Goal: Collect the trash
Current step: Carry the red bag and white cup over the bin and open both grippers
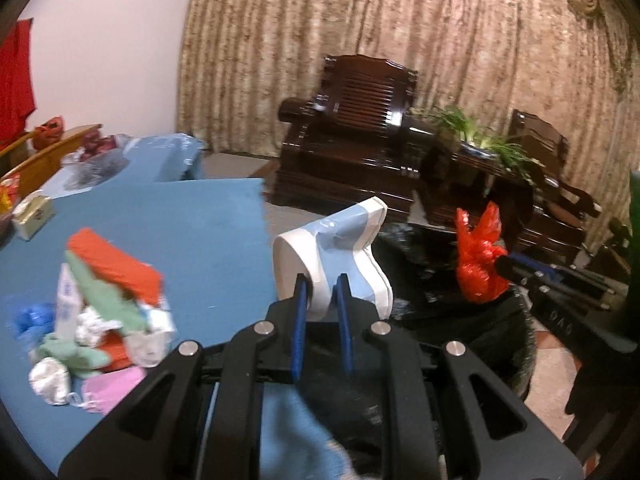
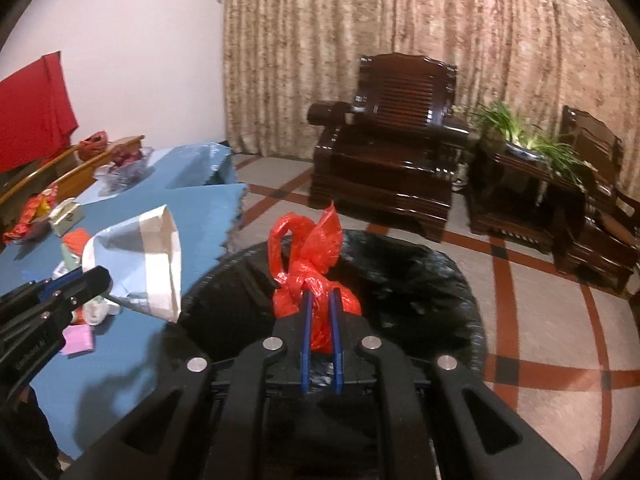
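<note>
My left gripper (image 1: 322, 286) is shut on a crushed blue-and-white paper cup (image 1: 336, 252), held at the table's right edge beside the black-lined trash bin (image 1: 508, 320). The cup also shows in the right wrist view (image 2: 148, 256), with the left gripper (image 2: 86, 280) behind it. My right gripper (image 2: 320, 300) is shut on a knotted red plastic bag (image 2: 308, 264), held over the open bin (image 2: 400, 280). The bag also shows in the left wrist view (image 1: 480, 260). A heap of mixed trash (image 1: 96, 320), wrappers, tissues and a pink mask, lies on the blue table (image 1: 192, 240).
A small box (image 1: 34, 216) and a bowl of fruit (image 1: 96, 156) stand further back on the table. Dark wooden armchairs (image 2: 384, 152) and a side table with a plant (image 2: 520, 148) stand before the curtain. Tiled floor lies to the right of the bin.
</note>
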`<state>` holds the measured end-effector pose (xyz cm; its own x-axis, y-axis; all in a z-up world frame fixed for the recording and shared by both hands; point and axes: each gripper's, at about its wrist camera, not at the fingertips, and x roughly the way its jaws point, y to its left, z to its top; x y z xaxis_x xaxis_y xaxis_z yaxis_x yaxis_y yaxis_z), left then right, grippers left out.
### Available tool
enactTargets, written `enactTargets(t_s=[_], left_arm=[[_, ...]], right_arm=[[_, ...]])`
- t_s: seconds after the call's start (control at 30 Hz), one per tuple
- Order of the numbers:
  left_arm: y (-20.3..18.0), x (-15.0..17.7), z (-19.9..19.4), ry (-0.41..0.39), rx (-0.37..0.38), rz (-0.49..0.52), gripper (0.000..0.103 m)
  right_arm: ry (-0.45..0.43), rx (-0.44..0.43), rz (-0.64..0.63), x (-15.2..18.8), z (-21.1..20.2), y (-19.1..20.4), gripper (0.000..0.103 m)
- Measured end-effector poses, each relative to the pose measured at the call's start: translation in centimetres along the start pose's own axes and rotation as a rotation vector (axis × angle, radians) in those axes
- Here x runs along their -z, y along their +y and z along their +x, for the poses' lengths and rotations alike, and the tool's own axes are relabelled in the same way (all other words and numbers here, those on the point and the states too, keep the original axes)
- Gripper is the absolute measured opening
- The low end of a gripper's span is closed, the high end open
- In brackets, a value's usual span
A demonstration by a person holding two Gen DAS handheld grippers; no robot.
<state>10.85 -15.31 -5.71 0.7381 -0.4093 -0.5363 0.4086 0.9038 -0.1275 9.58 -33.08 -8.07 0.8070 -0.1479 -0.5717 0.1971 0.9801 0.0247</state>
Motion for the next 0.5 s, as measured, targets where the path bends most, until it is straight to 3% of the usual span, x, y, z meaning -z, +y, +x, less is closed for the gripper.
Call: enactTargets(t_s=[0.1,0.17,0.2,0.3,0.33,0.43,0.5], left_arm=[[-1.5,-0.1,1.3,0.028,0.044,-0.001,0.018],[-1.5,-0.1,2.0,0.049,0.057,-0.007,0.043],[-1.4,0.0,2.0,0.048,0.056,-0.015,0.057],[-0.6,0.5,1.8,0.049,0.044,-0.015,0.059],[-0.1,0.7,1.6,0.048,0.031,-0.016,0.062],[2.1,1.2,0.0,0.028,-0.026,-0.032,0.079],[3.5,1.5,-1.1,0.011,-0.062,-0.04,0.083]], right_arm=[[0.014,0.031,0.013,0.3,0.4,-1.0,0.018],[0.02,0.052,0.022,0.5,0.4,-1.6,0.038],[0.019,0.061,0.028,0.6,0.4,-1.8,0.043],[0.015,0.074,0.041,0.8,0.2,-2.4,0.067],[0.005,0.078,0.047,0.9,0.0,-2.3,0.083],[-0.02,0.07,0.044,0.9,-0.5,-1.6,0.096],[-0.031,0.044,0.031,0.5,-0.6,-0.7,0.097]])
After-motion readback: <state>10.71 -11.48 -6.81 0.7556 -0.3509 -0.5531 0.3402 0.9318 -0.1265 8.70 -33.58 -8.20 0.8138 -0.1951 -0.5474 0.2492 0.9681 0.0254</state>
